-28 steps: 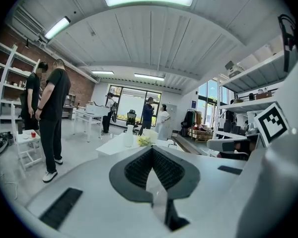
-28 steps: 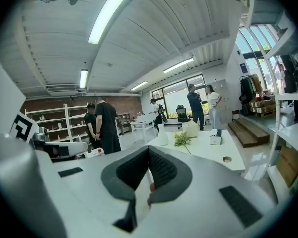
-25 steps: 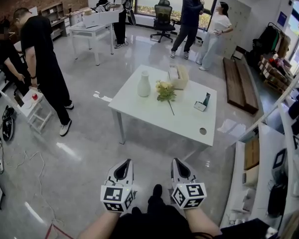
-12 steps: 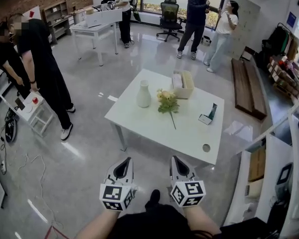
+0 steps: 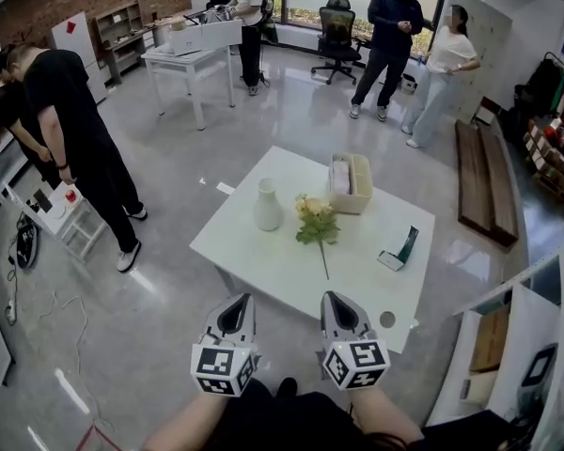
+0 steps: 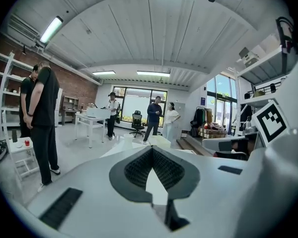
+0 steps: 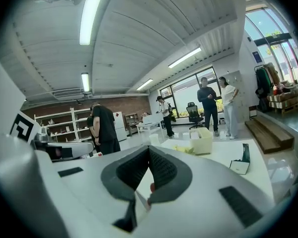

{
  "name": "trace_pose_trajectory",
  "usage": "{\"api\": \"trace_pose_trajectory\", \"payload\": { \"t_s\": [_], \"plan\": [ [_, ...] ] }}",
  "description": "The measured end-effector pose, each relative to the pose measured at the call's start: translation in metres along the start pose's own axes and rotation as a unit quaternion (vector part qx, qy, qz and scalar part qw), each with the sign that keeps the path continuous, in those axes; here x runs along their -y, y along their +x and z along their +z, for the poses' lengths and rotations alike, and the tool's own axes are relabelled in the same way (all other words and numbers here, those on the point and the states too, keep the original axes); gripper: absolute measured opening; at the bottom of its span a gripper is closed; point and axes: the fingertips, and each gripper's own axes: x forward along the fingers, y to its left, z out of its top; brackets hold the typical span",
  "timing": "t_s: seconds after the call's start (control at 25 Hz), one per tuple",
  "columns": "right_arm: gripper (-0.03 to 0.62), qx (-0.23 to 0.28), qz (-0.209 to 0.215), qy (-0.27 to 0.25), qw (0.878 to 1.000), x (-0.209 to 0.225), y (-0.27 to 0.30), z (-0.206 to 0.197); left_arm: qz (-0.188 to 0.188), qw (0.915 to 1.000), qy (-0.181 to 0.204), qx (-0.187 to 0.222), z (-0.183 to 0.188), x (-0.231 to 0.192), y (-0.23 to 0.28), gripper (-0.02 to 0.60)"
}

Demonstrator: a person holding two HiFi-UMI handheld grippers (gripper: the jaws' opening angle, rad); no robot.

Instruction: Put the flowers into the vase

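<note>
Foremost, the left hand-held gripper (image 5: 237, 301) and the right hand-held gripper (image 5: 333, 299) appear side by side at the near edge of the head view, each with its jaws together at the tips and nothing between them (each gripper view shows the ribbed inner faces meeting, with only the room beyond). Both point over the floor toward the white counter (image 5: 263, 261), short of its near edge and touching nothing. On the counter the flowers (image 5: 316, 222) lie flat, with the yellow blooms and leaves just beside the vase (image 5: 268, 205) and the thin stem running back toward the person. The vase stands upright to the left of the blooms; it is white, with a narrow neck. Farther back sits a beige open box (image 5: 351, 182), and to the right a small white-and-teal item (image 5: 398, 249), apart from the flowers. Several people stand about the room, none at the counter. The step in hand appears to be the approach, with no part of the task yet done. To do it well, the jaws would need to part before arrival. The right hand-held gripper looks better placed for the stem, best taken about mid-length and not at the blooms. The left could steady the vase, since the narrow neck will likely require the cut end to be lowered nearly upright.
</note>
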Motion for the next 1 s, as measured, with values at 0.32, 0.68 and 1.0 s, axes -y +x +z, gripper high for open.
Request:
{"api": "trace_pose_trajectory", "payload": {
  "t_s": [0.32, 0.68, 1.0],
  "plan": [
    [0.002, -0.01, 0.0, 0.002, 1.0, 0.012, 0.075, 0.007, 0.002, 1.0, -0.001, -0.005, 0.009, -0.043, 0.061, 0.003],
    [0.002, 0.007, -0.033, 0.006, 0.999, 0.001, 0.174, 0.04, -0.05, 0.9987, 0.011, -0.009, 0.041, -0.109, 0.135, 0.003],
    [0.002, 0.015, -0.037, -0.002, 0.999, -0.004, 0.218, 0.059, -0.067, 0.9976, 0.015, -0.009, 0.058, -0.13, 0.173, 0.003]
  ]
}}
